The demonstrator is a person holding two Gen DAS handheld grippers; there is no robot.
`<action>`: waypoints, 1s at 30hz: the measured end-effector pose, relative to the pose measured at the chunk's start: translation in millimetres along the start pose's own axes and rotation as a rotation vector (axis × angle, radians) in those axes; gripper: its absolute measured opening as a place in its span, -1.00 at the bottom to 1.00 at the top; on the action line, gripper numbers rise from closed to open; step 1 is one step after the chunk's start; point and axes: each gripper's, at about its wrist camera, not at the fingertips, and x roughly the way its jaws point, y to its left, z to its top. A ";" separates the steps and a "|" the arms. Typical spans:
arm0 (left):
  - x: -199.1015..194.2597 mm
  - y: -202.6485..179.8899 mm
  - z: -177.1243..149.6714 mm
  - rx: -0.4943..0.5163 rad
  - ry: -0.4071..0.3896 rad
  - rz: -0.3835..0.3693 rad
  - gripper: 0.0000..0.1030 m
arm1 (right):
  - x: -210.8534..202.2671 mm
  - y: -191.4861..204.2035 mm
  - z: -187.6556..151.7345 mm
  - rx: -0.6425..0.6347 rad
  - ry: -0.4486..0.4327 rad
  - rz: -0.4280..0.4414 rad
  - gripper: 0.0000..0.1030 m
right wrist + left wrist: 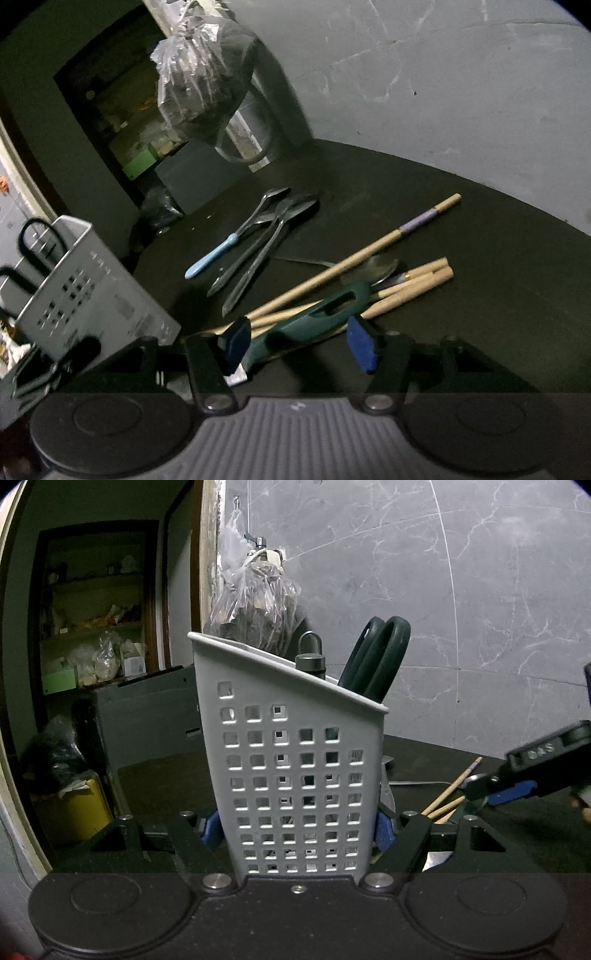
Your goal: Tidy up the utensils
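My left gripper is shut on a white perforated utensil holder, its blue pads pressing both sides near the base. Dark green scissor handles and a dark looped handle stick out of the top. My right gripper is open low over the dark table. A dark green-handled tool lies between its blue pads, on top of several wooden chopsticks. The pads do not press on it. The holder shows at the left in the right wrist view.
Metal spoons and a light blue-handled spoon lie on the black table beyond the chopsticks. Another spoon sits among the chopsticks. A plastic bag hangs by the marbled wall. The right gripper appears right of the holder.
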 end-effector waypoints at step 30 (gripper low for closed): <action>0.3 2.6 -1.7 -0.002 0.001 -0.004 0.48 | 9.7 17.0 8.4 -0.130 0.027 -0.166 -0.76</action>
